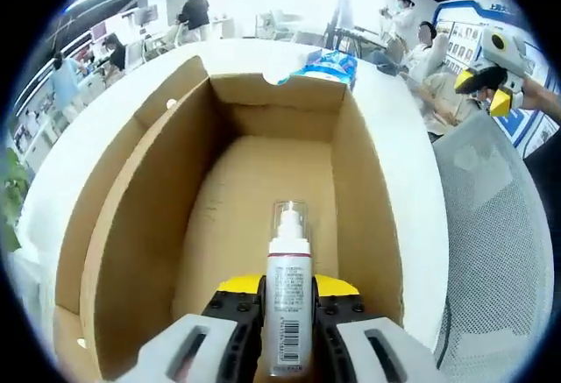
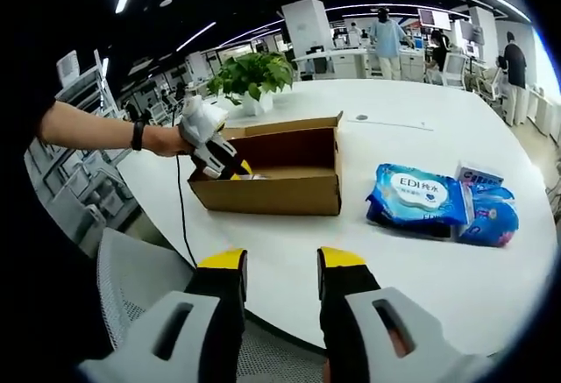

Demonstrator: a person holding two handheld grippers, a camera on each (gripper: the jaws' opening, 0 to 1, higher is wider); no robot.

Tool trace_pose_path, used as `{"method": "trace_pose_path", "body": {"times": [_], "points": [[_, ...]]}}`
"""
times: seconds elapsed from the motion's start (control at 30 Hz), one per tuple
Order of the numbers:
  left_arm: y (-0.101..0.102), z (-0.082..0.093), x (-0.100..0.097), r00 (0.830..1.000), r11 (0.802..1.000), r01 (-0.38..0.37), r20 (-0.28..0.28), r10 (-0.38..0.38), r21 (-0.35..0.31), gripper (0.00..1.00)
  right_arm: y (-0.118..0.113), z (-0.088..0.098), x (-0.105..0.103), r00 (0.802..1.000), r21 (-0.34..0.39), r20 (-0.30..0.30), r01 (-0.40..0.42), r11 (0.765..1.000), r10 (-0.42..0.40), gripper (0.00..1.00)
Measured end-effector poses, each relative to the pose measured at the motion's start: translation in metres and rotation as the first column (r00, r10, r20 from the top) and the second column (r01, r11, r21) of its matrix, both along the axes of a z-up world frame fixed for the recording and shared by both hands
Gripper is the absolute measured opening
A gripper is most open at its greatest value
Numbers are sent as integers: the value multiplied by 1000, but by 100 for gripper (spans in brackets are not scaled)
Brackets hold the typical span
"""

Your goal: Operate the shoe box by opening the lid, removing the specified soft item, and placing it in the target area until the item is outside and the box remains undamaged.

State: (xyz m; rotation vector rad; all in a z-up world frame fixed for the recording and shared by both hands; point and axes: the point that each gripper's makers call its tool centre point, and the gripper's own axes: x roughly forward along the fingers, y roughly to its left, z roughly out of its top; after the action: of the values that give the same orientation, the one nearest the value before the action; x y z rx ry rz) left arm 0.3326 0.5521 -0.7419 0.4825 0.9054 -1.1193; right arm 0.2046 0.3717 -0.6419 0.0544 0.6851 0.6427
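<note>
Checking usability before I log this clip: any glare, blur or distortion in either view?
Left gripper view: background blown out bright beyond the box, heavy fisheye bending its walls; the spray bottle held by the left gripper stays sharp. Right gripper view: dark ceiling with bright strip lights, evenly lit table, the wipes pack legible, edges curved.

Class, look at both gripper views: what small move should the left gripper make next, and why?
Probably lift straight up. The left gripper is shut on the spray bottle, held upright over the open cardboard box, whose walls rise on all sides. Rising first should clear the rim before carrying it to the white table.
</note>
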Motion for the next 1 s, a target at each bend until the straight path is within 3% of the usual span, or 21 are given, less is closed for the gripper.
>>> {"method": "trace_pose_path", "body": {"times": [0.4,0.5,0.6,0.8,1.0], "points": [[-40,54,-1,992,993,64,111,-52,-102,20,0,1,5,999,2,8,-34,999,34,31],[-56,69,-9,993,982,92,88,-78,-167,20,0,4,7,999,-2,20,-43,999,43,32],[-67,78,-13,987,977,130,113,-112,-171,20,-3,5,11,999,-4,25,-44,999,44,32],[-96,103,-26,972,951,216,142,-188,-220,20,-8,15,19,997,4,57,-58,998,58,34],[-125,125,-46,944,913,319,171,-282,-255,20,-16,28,29,992,7,99,-73,997,72,37]]}}
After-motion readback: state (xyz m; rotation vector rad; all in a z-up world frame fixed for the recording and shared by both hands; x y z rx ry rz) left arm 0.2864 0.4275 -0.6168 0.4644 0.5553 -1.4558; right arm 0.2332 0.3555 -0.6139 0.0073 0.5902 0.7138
